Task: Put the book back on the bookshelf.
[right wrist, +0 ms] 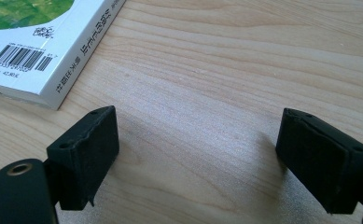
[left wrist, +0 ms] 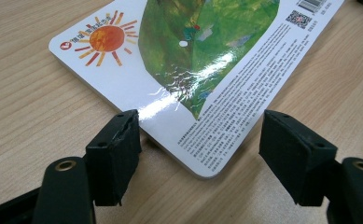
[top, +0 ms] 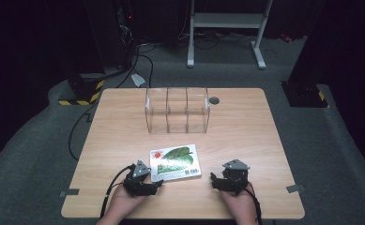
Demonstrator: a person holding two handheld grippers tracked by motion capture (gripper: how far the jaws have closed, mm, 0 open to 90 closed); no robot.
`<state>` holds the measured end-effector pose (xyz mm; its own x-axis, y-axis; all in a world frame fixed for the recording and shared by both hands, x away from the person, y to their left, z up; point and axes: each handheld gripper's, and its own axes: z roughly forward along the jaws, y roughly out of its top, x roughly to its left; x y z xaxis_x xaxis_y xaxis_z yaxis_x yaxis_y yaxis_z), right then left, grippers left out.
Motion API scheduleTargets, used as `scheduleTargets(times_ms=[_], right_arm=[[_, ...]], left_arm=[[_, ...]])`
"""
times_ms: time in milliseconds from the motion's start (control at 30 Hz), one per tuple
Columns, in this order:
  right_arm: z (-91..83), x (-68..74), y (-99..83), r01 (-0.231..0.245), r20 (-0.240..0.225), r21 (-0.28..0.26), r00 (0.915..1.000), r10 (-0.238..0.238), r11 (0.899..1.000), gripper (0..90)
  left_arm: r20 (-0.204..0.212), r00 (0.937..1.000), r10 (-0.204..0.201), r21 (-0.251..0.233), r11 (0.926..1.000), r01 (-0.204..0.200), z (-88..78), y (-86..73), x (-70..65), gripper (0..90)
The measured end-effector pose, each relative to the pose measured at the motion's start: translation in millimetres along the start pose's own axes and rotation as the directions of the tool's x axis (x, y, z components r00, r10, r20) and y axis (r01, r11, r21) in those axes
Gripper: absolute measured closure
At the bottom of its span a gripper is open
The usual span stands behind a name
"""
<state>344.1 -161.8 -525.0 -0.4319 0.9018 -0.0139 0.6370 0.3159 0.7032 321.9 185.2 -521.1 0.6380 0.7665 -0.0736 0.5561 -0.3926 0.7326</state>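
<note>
We treat the book [top: 175, 162] as the work item. It lies flat on the counter [top: 246, 136], near the front edge, back cover up, between the two hands. We judge it stiff and fairly light: a thin, board-like volume with rounded corners and a square spine. The cover is glossy and throws a bright glare in the left gripper view, so we expect it to be slippery under the pads. Because it lies flat, no face is open to a pinch from above; we judge that the best hold is at a corner or along the spine edge, one pad under and one over once the edge is lifted

The left tongs [left wrist: 200, 149] stand apart, straddling the near rounded corner of the book, and neither pad presses on it. The right tongs [right wrist: 198, 154] also stand apart over bare wood, just beside the spine corner near the barcode [right wrist: 23, 58]

Farther back on the counter stands a clear rack [top: 177, 110], divided into three compartments by upright walls. All three look empty, and it is well apart from the book
</note>
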Motion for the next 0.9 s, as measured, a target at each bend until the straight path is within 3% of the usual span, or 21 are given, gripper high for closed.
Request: scheduleTargets(times_ms=[300,333,500,533,667,800,900], right_arm=[[-2.0,0.2,-1.0,0.015,-0.009,-0.004,0.9998,-0.015,1.0,17.7],[-3.4,1.1,-1.6,0.029,-0.012,-0.011,0.9995,-0.029,1.0,20.7],[-8.3,3.2,0.2,0.042,-0.022,-0.048,0.9988,-0.043,0.998,22.8],[-12.8,6.9,3.3,0.047,-0.031,-0.085,0.9983,-0.05,0.995,24.5],[-14.6,19.8,11.0,0.046,-0.061,-0.119,0.9967,-0.054,0.992,29.9],[-3.0,34.2,19.9,0.052,-0.089,-0.1,0.9942,-0.061,0.994,30.4],[13.9,44.6,34.0,0.022,-0.134,-0.077,0.9904,-0.032,0.997,30.1]], left_arm=[[-0.02,0.9991,-0.036,-0.031,0.9989,0.036,-4.7,0.3,6.2,31.3],[-0.025,0.9982,-0.054,-0.045,0.9976,0.053,-4.3,-0.6,8.2,34.8],[-0.025,0.9949,-0.097,-0.053,0.994,0.096,-0.4,0.3,10.3,33.7],[-0.039,0.9932,-0.11,-0.059,0.9925,0.107,2.5,1.6,9.8,33.0],[-0.055,0.9884,-0.142,-0.065,0.9883,0.138,6.9,4.1,10.1,29.6],[-0.058,0.9858,-0.158,-0.062,0.9861,0.154,10.1,6.8,11.1,27.2],[-0.055,0.9829,-0.176,-0.059,0.9832,0.172,11.3,7.3,11.0,25.8]])
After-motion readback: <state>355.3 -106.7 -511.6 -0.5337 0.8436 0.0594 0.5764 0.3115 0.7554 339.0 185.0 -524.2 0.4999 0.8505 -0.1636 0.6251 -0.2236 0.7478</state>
